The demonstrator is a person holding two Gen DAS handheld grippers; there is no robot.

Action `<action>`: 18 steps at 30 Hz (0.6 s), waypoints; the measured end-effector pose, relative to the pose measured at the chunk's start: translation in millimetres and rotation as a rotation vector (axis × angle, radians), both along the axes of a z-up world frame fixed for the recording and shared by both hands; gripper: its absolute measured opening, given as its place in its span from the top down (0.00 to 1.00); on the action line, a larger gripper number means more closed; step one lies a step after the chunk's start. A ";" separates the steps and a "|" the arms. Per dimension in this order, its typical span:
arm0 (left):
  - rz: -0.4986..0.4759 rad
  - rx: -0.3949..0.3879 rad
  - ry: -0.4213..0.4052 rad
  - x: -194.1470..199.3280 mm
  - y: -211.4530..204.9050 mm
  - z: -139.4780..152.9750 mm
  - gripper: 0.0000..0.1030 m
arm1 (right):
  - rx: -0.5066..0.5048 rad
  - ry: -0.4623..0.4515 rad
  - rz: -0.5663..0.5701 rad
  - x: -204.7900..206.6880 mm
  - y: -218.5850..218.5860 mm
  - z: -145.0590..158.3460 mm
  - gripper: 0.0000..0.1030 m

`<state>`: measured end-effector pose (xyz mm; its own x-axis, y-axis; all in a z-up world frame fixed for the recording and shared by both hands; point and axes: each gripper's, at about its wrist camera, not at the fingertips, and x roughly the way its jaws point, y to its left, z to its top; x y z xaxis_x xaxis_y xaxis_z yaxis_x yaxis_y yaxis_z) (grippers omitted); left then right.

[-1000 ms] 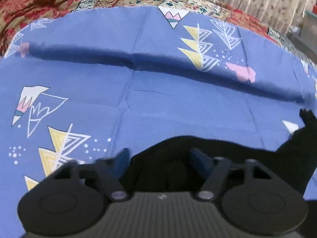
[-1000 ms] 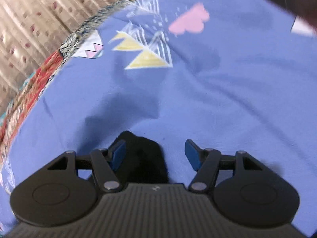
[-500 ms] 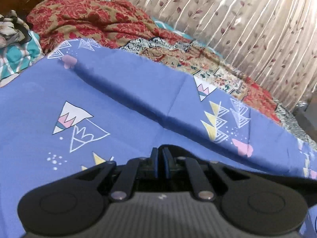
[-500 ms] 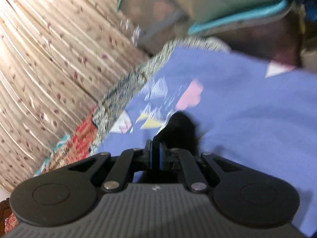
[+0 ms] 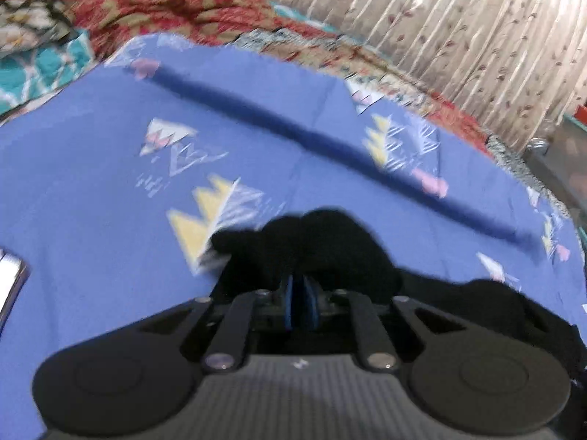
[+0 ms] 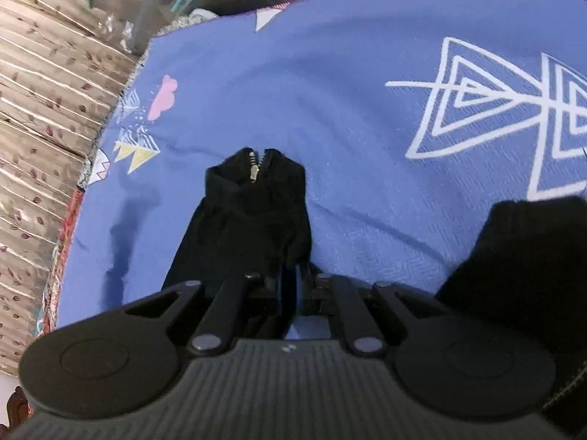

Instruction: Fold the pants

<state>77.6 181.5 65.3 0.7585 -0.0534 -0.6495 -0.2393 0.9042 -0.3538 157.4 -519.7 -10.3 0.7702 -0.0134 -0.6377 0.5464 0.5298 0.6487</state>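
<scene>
Left wrist view, blurred: the left gripper (image 5: 298,302) is clenched on a bunch of the black pants (image 5: 312,245), above the blue sheet (image 5: 110,220), whose far half lies open.

Right wrist view: the right gripper (image 6: 290,293) pinches pants cloth (image 6: 253,220); the zipper (image 6: 254,173) end points away along the sheet (image 6: 348,110), the rest hidden.

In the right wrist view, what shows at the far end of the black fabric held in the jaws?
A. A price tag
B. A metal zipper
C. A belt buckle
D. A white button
B: a small metal zipper sits at the far tip of the black pants, which the right gripper pinches over the blue sheet.
</scene>
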 end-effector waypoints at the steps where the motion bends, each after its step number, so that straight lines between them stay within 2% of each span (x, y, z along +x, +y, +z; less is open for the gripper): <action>1: 0.018 -0.009 0.012 -5.8 4.0 -0.1 0.81 | 0.001 0.004 0.000 2.7 1.9 0.5 0.84; 2: 0.048 -0.030 0.020 -13.0 9.8 0.2 0.67 | 0.016 -0.002 0.002 3.4 1.7 0.5 0.76; 4: 0.111 -0.115 0.022 -25.3 27.5 0.8 0.49 | 0.056 -0.032 0.006 1.6 -6.0 3.4 0.63; 5: 0.138 -0.181 0.021 -29.5 37.8 1.5 0.49 | 0.060 -0.042 0.008 2.8 -5.8 3.8 0.58; 6: 0.149 -0.238 0.027 -30.4 45.4 1.4 0.48 | 0.060 -0.046 0.006 3.0 -4.8 6.7 0.56; 9: 0.141 -0.370 0.049 -15.9 60.7 3.5 0.37 | 0.049 -0.047 0.016 -5.0 -5.8 5.4 0.53; 11: 0.118 -0.444 0.073 5.5 65.1 3.8 0.19 | 0.045 -0.050 0.014 -7.0 -3.5 5.2 0.51; 13: 0.095 -0.562 0.117 35.4 69.7 -0.4 0.08 | 0.046 -0.050 0.012 -8.0 -1.6 4.8 0.49; 14: 0.090 -0.606 0.151 49.6 69.8 -5.5 0.05 | 0.045 -0.046 0.012 -8.0 0.0 5.0 0.49; 18: 0.112 -0.737 0.268 99.0 67.4 -34.7 0.05 | 0.043 -0.037 0.003 -6.7 5.1 5.5 0.48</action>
